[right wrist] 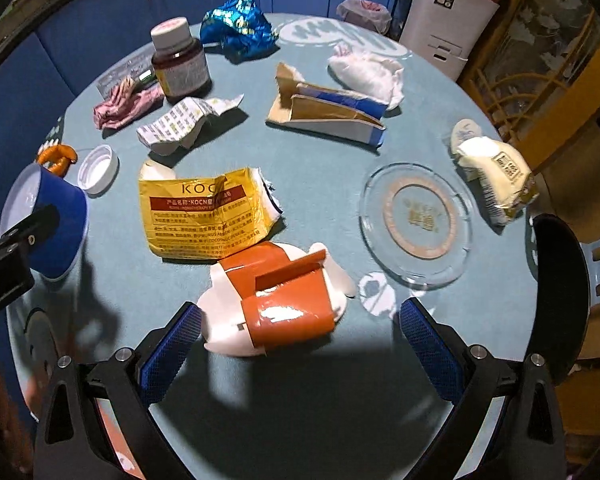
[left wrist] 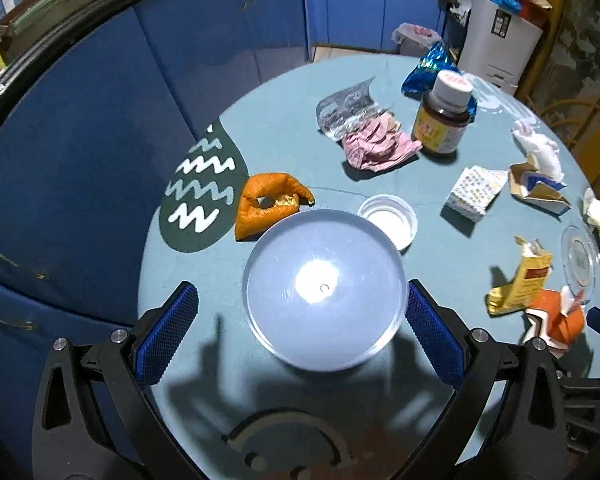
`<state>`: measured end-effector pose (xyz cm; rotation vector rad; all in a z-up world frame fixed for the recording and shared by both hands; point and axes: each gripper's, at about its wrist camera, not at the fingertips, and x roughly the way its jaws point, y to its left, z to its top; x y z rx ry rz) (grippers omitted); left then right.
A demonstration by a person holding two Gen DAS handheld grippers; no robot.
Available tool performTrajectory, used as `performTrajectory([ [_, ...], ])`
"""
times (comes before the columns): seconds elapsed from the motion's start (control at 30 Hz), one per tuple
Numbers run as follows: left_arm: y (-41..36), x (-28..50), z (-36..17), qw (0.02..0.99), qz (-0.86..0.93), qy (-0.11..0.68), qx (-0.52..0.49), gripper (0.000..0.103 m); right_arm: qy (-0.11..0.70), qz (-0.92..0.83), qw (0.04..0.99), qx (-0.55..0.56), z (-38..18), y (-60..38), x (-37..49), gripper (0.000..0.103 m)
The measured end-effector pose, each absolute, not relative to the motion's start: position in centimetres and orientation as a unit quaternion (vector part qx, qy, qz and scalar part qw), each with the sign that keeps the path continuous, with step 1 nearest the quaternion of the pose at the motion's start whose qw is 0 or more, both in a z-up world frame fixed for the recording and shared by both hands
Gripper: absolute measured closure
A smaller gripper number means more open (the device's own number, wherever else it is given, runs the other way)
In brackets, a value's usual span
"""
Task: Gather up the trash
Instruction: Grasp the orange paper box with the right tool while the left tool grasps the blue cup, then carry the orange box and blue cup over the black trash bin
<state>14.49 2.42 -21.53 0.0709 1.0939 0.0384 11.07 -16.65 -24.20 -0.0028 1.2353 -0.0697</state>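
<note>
My left gripper (left wrist: pixel 302 332) is open around a round blue container with a pale top (left wrist: pixel 324 290); its right pad touches the rim, the left pad stands apart. In the right wrist view the container (right wrist: pixel 46 222) stands at the far left. My right gripper (right wrist: pixel 300 340) is open just above a crumpled orange-and-white wrapper (right wrist: pixel 276 308). A yellow torn packet (right wrist: pixel 206 214) lies beyond it. Orange peel (left wrist: pixel 268 204), a pink crumpled wrapper (left wrist: pixel 378 144) and a blue foil bag (right wrist: pixel 238 30) lie on the round table (right wrist: pixel 320 160).
A brown pill bottle (right wrist: pixel 180 62), a white cap (left wrist: pixel 388 220), a glass ashtray (right wrist: pixel 418 222), a torn cardboard box (right wrist: pixel 328 110), white tissue (right wrist: pixel 368 70), a patterned paper box (left wrist: pixel 476 194) and a cream packet (right wrist: pixel 496 176) lie about. Blue cabinets stand behind; a lined bin (left wrist: pixel 416 38) stands beyond the table.
</note>
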Motion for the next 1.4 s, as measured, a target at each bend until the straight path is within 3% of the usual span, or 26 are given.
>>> performTrajectory([
  [0.23,2.8,15.1,-22.8,0.843,0.008,0.538,0.026,0.005,0.578,-0.031,0.816,0.000,-24.5,-16.2,11.8,0.009],
  [0.3,3.0,15.0,-23.0,0.840,-0.004,0.542,0.014,0.018,0.572,-0.020,0.820,0.005,-24.2,-15.9,11.2,0.040],
  [0.33,3.0,14.9,-23.1,0.838,-0.005,0.545,0.011,0.024,0.567,-0.011,0.824,0.006,-23.8,-15.5,11.1,0.048],
  [0.37,3.0,14.8,-23.0,0.840,-0.004,0.543,0.012,0.024,0.564,-0.007,0.826,-0.002,-23.6,-15.2,10.9,0.071],
  [0.4,3.1,14.7,-23.0,0.840,-0.005,0.542,0.012,0.025,0.561,-0.008,0.827,-0.010,-23.4,-14.9,10.8,0.083],
  [0.47,3.2,14.4,-22.8,0.841,-0.016,0.540,0.000,0.025,0.559,-0.011,0.829,-0.018,-23.2,-14.6,10.6,0.089],
  [0.67,2.7,13.0,-20.7,0.865,-0.012,0.501,0.011,0.026,0.548,-0.006,0.837,0.013,-22.2,-15.7,9.7,0.098],
  [1.4,-3.1,11.2,-15.8,0.892,-0.040,0.449,0.034,0.026,0.469,-0.057,0.880,0.052,-17.3,-21.5,7.1,0.098],
])
